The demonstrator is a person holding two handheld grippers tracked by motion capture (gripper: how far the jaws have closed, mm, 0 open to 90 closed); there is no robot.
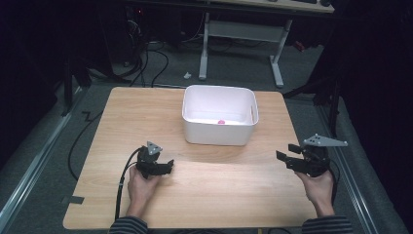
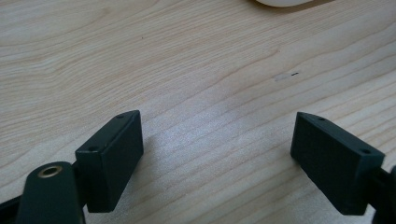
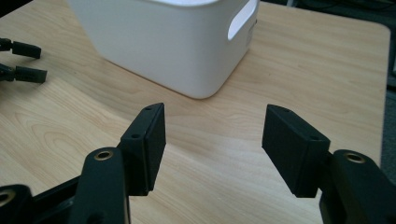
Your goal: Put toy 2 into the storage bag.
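A: Jaws first. The left gripper has its jaws spread wide over bare table, nothing between them. The right gripper is likewise spread and empty, aimed at the near corner of the white bin.

B: And the object?

A: A small pink item lies on the bin floor against the near wall, well apart from both grippers. Its shape is too small to tell.

B: Likely faults from here?

A: Three, as judgement. A jaw coming in low could strike the bin's rim and push the light bin across the table. The item sits tight to the wall, so one jaw may find no room behind it. Being small, it may slip out of a wide pinch.

B: Pose of the hands?

A: The left hand rests low near the table's front, its gripper pointing right. The right hand sits at the table's right edge, its gripper pointing left toward the bin. Both forearms enter from the near side, in striped sleeves.
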